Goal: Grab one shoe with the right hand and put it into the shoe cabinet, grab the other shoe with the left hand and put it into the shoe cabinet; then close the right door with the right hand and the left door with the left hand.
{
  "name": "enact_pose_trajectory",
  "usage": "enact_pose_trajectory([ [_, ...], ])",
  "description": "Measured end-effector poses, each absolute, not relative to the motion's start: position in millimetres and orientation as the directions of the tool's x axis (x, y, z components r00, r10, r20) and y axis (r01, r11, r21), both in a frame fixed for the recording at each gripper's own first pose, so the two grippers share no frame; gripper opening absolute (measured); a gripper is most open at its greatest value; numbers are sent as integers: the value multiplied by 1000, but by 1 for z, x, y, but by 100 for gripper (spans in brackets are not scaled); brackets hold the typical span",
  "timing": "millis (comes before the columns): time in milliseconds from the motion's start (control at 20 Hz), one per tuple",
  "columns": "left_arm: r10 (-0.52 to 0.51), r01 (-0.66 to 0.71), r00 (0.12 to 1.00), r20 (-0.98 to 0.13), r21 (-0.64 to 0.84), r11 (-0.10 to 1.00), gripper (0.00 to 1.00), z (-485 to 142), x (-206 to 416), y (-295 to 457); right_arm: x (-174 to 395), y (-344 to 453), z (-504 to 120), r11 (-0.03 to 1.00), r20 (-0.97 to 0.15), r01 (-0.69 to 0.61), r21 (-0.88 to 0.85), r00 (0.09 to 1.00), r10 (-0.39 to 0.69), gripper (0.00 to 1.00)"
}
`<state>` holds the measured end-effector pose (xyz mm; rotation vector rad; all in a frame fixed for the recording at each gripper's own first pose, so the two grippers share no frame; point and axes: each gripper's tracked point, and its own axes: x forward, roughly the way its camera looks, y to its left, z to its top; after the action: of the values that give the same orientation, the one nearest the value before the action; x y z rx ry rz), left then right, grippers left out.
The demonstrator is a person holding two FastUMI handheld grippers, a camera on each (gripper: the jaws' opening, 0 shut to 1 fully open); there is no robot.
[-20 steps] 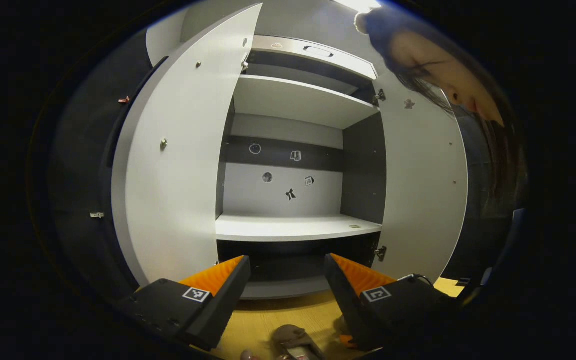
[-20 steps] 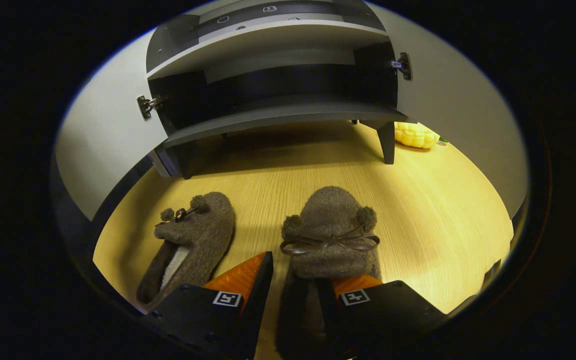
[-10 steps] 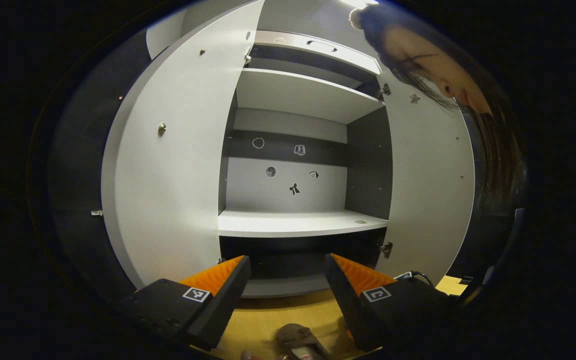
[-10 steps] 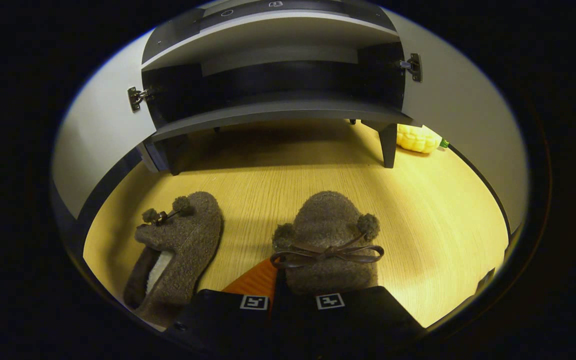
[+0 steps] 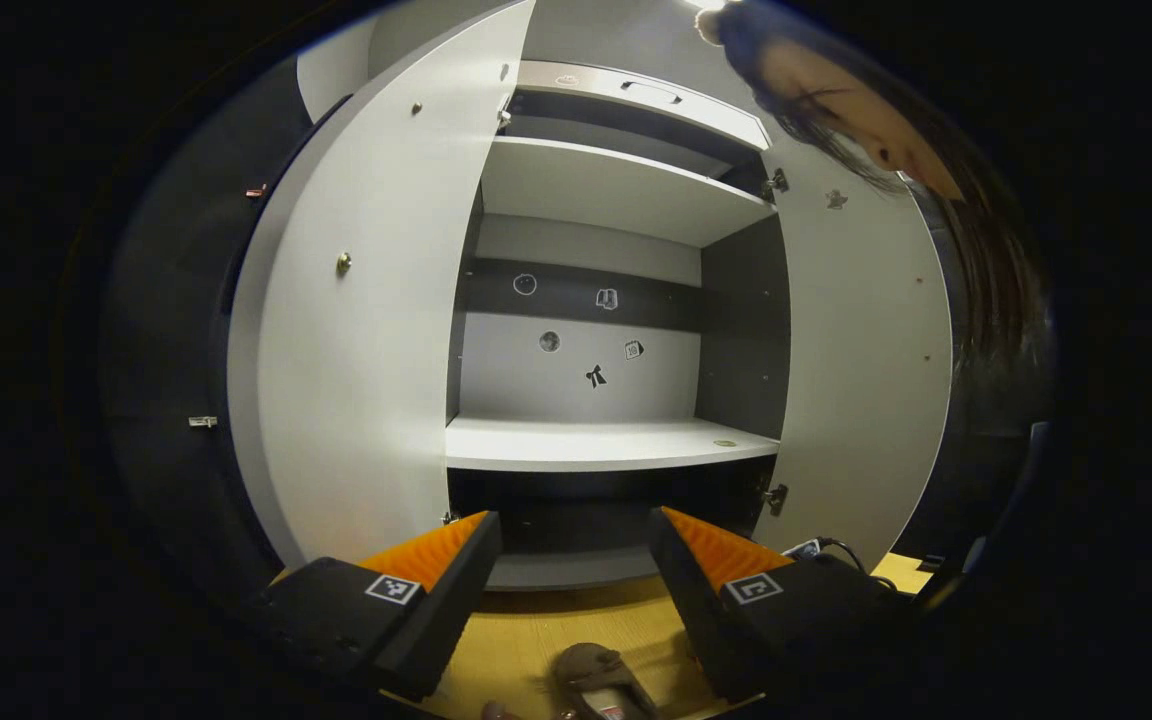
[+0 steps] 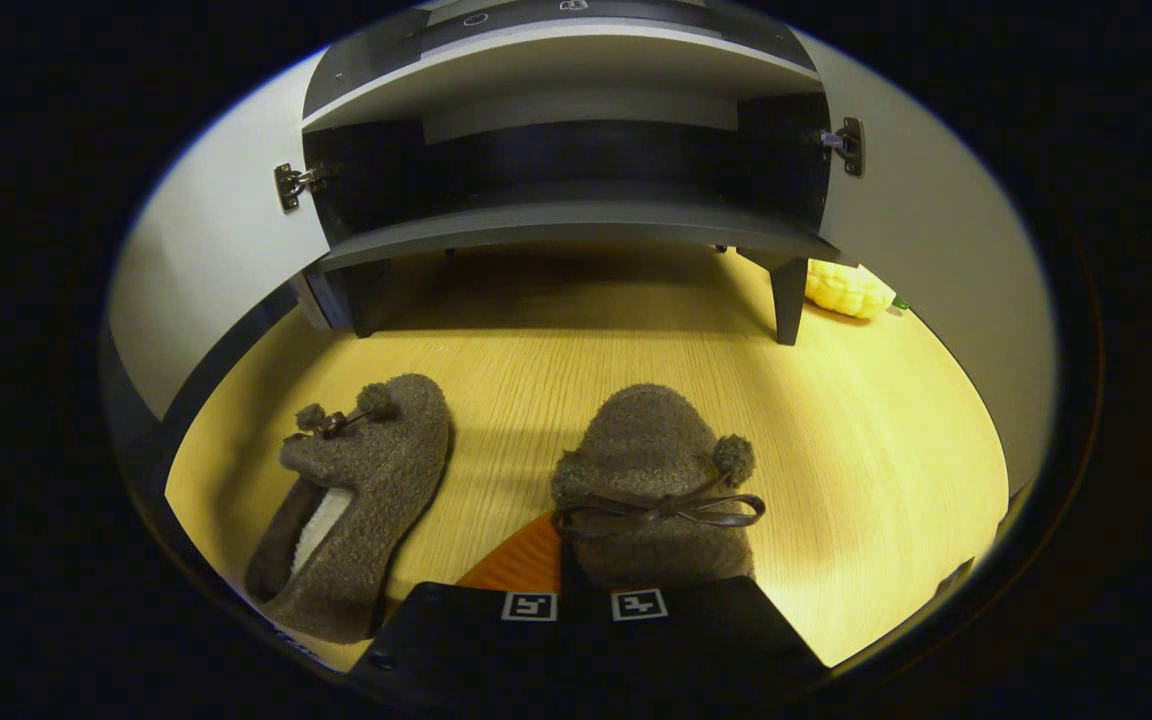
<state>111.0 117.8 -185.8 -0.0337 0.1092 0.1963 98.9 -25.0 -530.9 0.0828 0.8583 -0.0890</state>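
Left to right: the left gripper (image 5: 574,560) hangs in front of the open shoe cabinet (image 5: 616,455), fingers wide apart and holding nothing. Both doors stand swung out, left door (image 5: 356,330) and right door (image 5: 861,370).

On the wooden floor (image 6: 866,440), the left slipper (image 6: 356,500) lies untouched, toe toward the cabinet. Just beside it to the right, the right slipper (image 6: 656,480) sits between the fingers of the right gripper (image 6: 584,590), which look pinched together on its back part, behind the bow. Looks like a grab on the collar or side wall, though the contact itself is hidden under the gripper body.

So the step in hand is lifting that first slipper. It's fuzzy and floppy, so I'd lift straight up first and check the toe doesn't sag out. Then carry it forward and low into the bottom shelf (image 6: 576,225), which is a shallow gap. Go in toe first, level, and let go only once the sole is resting inside.
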Motion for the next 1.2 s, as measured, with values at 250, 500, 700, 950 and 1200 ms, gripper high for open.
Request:
enact_pose_trajectory([
  [250,181,-183,980,-86,-8,983,95,-158,97,101,93,-21,-479,997,-713,68,30,701,-26,5],
  [500,161,-161,984,-76,4,987,94,-130,75,80,88,-24,-414,996,-669,80,42,743,-31,5],
  [700,131,-134,988,-80,-33,990,95,-114,57,61,101,-30,-343,996,-587,83,16,807,-58,5],
  [950,113,-116,991,-67,-44,992,95,-89,43,45,137,-42,-256,995,-475,99,-7,875,-91,5],
  [1200,122,-126,990,-65,-70,990,95,-78,44,33,195,-56,-194,996,-400,91,-21,912,-92,5],
])
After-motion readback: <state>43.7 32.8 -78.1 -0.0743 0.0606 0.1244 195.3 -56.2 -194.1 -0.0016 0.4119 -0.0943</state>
